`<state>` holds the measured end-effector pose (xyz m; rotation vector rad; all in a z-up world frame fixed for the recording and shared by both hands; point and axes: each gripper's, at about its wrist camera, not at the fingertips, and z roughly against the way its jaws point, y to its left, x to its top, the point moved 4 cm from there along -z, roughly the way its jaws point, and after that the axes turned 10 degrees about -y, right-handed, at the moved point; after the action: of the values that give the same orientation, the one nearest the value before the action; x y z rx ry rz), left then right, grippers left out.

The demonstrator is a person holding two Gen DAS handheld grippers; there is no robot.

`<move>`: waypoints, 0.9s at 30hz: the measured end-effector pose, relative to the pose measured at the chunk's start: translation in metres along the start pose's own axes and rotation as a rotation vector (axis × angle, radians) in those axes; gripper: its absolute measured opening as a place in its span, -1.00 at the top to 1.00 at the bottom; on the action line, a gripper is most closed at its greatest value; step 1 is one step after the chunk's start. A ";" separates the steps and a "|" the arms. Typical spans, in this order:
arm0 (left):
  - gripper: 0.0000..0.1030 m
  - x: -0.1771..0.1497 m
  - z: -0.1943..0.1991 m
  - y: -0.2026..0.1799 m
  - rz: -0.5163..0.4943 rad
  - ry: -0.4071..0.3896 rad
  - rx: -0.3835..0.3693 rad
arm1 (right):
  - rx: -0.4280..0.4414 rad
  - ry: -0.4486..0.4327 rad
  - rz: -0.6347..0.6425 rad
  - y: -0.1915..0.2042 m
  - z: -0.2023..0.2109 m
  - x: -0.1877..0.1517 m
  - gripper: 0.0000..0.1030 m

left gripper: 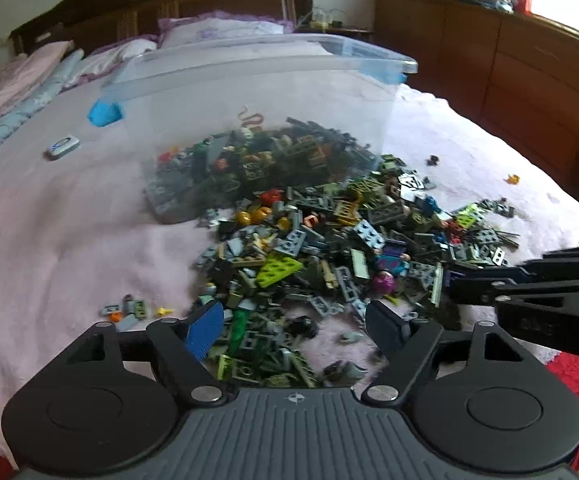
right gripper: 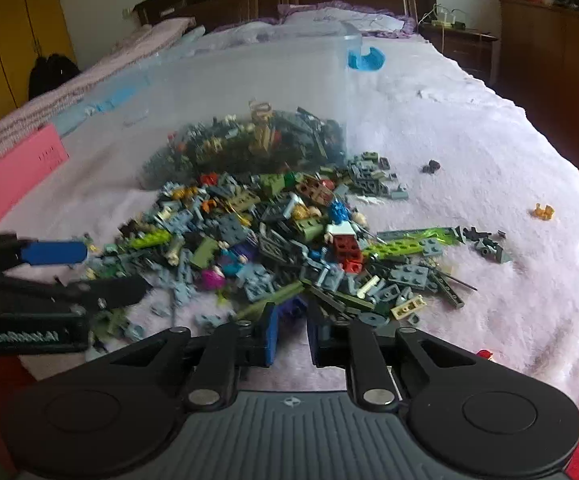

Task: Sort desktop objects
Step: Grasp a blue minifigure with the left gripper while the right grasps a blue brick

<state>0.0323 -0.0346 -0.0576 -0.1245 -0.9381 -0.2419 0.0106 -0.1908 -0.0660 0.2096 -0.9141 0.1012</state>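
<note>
Only the left wrist view shows a small silver device (left gripper: 62, 147) on the bed (left gripper: 69, 240). The left tongs (left gripper: 295, 326) stand wide above the brick pile (left gripper: 329, 240), tilted down. The right tongs (right gripper: 292, 334) are narrow, and whether they grip a brick I cannot tell.

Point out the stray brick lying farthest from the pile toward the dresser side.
The small orange piece, alone on the pink blanket. The dark stray lies nearer the pile.

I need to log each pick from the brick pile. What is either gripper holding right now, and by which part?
The left gripper stands open over the brick pile, holding nothing. The right gripper has nearly closed at the pile's near edge; whether it grips a piece cannot be told.
</note>
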 end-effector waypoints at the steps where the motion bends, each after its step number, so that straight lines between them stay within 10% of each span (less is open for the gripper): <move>1: -0.51 -0.001 -0.001 -0.002 -0.002 0.004 -0.006 | 0.002 -0.001 0.007 -0.001 -0.002 -0.001 0.66; 7: -0.48 -0.008 -0.005 -0.019 -0.017 0.034 -0.054 | 0.017 -0.008 0.017 -0.004 -0.012 -0.002 0.48; 14: 0.38 -0.004 -0.010 -0.039 -0.060 0.034 -0.103 | 0.022 -0.024 0.008 -0.015 -0.014 -0.004 0.67; 27: 0.30 -0.006 -0.036 -0.056 -0.145 0.071 -0.063 | 0.029 -0.022 -0.015 -0.033 -0.010 -0.011 0.67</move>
<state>0.0425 -0.0957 -0.0835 -0.1051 -0.8701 -0.4070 0.0172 -0.2209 -0.0852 0.2451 -0.9329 0.0986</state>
